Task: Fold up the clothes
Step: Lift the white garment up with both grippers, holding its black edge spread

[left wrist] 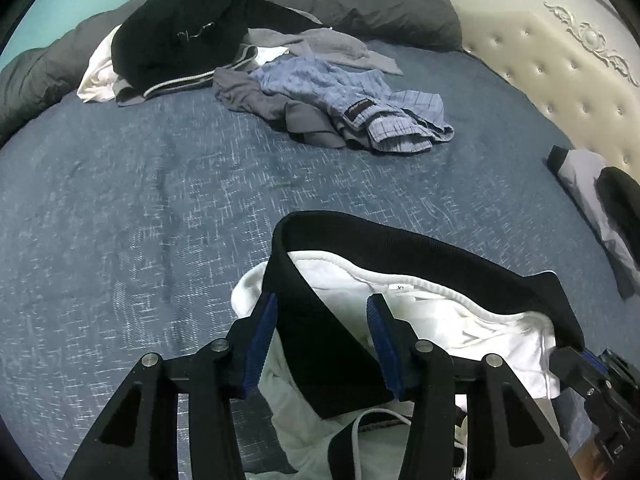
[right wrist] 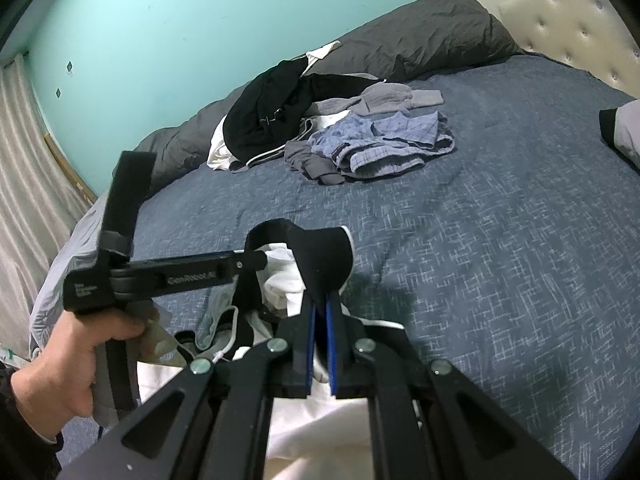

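White shorts [left wrist: 460, 320] with black waistband [left wrist: 400, 240] hang over the bed [left wrist: 120, 220]. Right gripper [right wrist: 320, 312] jaws clamp the band; left gripper [left wrist: 320, 304] jaws straddle it, half-closed, contact unclear. Soft, light cloth; the firmer waistband looks the best hold.

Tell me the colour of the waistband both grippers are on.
Black waistband, on a white garment; clearest in the left wrist view.

A home bedroom: a bed [left wrist: 120, 200] with blue cover, grey pillows [left wrist: 360, 4], a tufted cream headboard [left wrist: 560, 72], a teal wall [right wrist: 160, 40], curtains [right wrist: 24, 200], and loose clothes [left wrist: 240, 60] heaped on it.
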### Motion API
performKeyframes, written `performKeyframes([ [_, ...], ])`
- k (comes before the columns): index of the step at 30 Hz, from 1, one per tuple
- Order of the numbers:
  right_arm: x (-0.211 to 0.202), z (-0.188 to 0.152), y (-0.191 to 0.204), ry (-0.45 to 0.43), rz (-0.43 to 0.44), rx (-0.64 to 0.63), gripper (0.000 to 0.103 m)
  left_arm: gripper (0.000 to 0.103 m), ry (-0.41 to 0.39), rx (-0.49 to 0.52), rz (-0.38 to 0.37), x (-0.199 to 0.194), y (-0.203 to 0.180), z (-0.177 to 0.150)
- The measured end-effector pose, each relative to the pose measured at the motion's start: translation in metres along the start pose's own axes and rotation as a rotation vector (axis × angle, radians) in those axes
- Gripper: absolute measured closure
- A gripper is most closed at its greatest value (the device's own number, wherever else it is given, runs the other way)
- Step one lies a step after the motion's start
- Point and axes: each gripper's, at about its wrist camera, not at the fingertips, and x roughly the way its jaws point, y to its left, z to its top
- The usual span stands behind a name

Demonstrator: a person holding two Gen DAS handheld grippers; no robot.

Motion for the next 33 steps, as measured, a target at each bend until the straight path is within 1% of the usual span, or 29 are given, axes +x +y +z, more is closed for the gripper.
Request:
performKeyframes([
  [1,0.0,0.0,0.0,0.002,0.0,0.0,0.099,0.053,0.003,0.0,0.003,0.002,0.0,0.0],
  [4,0.001,-0.001,-0.001,0.005,0.001,0.002,0.099,0.07,0.019,-0.033,-0.002,0.007,0.008,0.0],
  [6,0.002,0.0,-0.002,0.006,0.001,0.004,0.099,0.074,0.02,-0.045,-0.01,0.005,0.014,0.0],
  [11,0.001,-0.001,-0.004,0.007,0.002,0.01,0.099,0.084,0.009,-0.009,-0.004,-0.01,0.02,-0.008],
  [14,0.001,0.0,-0.004,0.008,0.0,0.01,0.099,0.09,-0.001,-0.007,-0.003,-0.021,0.029,-0.013],
  [17,0.0,0.0,-0.004,0.006,0.002,0.019,0.099,0.09,-0.005,-0.01,0.008,-0.03,0.035,-0.017],
  [20,0.001,0.0,-0.003,0.01,0.001,0.017,0.099,0.09,0.015,-0.027,-0.001,-0.03,0.037,-0.017],
  [23,0.002,-0.001,-0.002,0.014,0.001,0.014,0.099,0.089,0.033,-0.054,-0.038,-0.027,0.035,-0.014],
  [24,0.002,-0.001,-0.003,0.014,-0.001,0.015,0.099,0.088,0.036,-0.054,-0.037,-0.025,0.033,-0.013],
  [27,0.003,0.0,-0.005,0.014,0.0,0.022,0.099,0.082,0.049,-0.052,-0.028,-0.019,0.029,-0.012],
  [29,0.003,0.0,-0.007,0.015,0.0,0.027,0.099,0.075,0.059,-0.057,-0.026,-0.014,0.028,-0.012],
  [33,0.003,0.0,-0.01,0.014,0.001,0.033,0.099,0.074,0.078,-0.127,-0.056,-0.005,0.038,-0.015],
])
